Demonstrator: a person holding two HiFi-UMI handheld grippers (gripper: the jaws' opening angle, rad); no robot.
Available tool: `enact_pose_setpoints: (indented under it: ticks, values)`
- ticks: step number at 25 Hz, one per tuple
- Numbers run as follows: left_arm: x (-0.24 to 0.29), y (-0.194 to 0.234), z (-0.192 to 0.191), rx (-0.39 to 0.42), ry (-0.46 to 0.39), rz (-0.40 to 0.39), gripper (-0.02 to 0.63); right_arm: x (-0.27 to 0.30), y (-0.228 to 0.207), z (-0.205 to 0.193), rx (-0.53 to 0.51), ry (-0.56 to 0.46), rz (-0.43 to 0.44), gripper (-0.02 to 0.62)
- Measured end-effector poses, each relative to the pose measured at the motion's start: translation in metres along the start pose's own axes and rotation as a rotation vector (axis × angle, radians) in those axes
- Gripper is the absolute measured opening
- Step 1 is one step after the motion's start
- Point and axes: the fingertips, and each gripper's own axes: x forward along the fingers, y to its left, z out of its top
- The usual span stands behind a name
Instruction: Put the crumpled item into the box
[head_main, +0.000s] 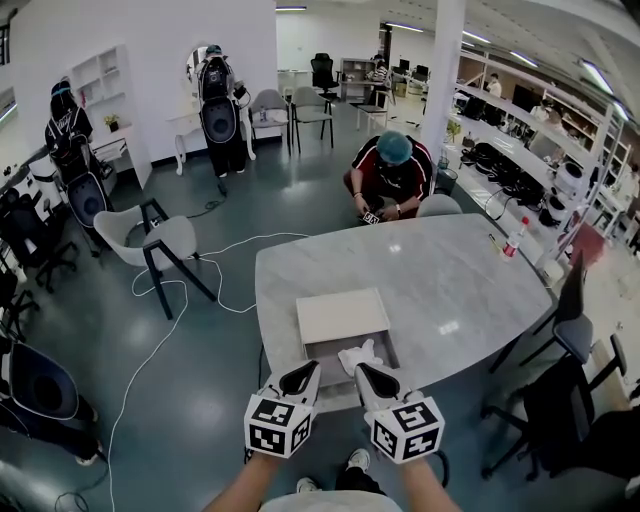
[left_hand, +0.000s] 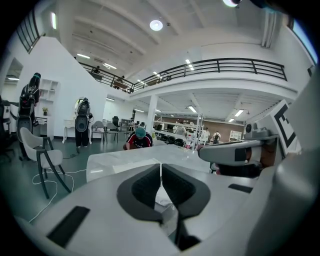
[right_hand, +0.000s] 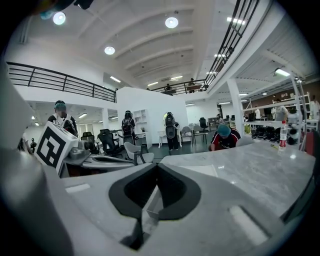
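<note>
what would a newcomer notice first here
The open box sits near the front edge of the marble table, with the white crumpled item apparently lying in it. Just in front, the left tongs and right tongs are shut and empty, each bearing a black-and-white marker cube. Beyond the far edge a person in a teal cap crouches.

White left tongs (head_main: 303, 377) and right tongs (head_main: 368, 374) (black pads (left_hand: 145, 187)), black-and-white marker cubes (head_main: 278, 424).

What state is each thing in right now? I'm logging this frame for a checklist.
box: open.
crumpled item: lying in the box, not gripped.
left gripper: jaws together, nothing between them.
right gripper: jaws together, nothing between them.
bottle: upright, cap on.
</note>
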Motion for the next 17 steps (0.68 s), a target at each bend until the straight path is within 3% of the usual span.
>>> enact_pose_setpoints:
  ticks: [17]
  values:
    - [-0.0019,-0.0035,-0.0032,0.014,-0.012,-0.012,0.018,0.0008,0.0053,-0.0045,-0.013,-0.009,-0.001,0.005]
